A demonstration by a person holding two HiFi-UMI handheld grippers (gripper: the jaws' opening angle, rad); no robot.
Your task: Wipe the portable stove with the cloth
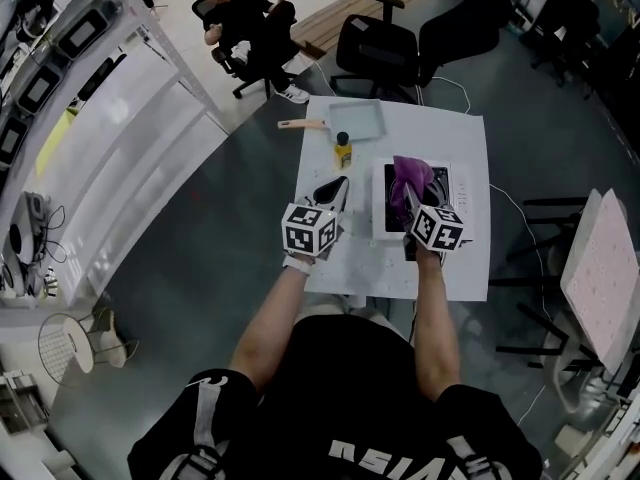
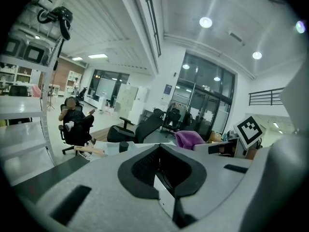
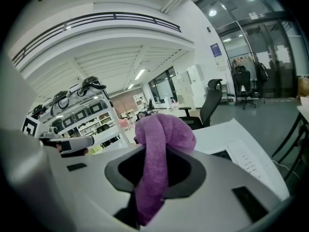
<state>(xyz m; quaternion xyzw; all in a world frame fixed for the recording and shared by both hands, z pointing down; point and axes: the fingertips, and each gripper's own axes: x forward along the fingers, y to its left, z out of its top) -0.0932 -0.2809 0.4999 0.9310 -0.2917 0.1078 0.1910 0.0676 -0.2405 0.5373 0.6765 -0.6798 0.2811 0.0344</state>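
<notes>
The right gripper (image 1: 413,208) pinches the purple cloth (image 1: 410,180), bunched on the portable stove (image 1: 458,203). The left gripper (image 1: 336,190), pressed together and empty, hovers at the stove's nine o'clock. Most of the wiping seemingly remains.

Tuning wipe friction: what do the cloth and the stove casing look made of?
Cloth: purple, matte, with a fuzzy pile and limp, soft folds; likely microfibre or terry. Stove: smooth white casing with flat panels; could be painted metal or plastic, too small here to tell which.
</notes>
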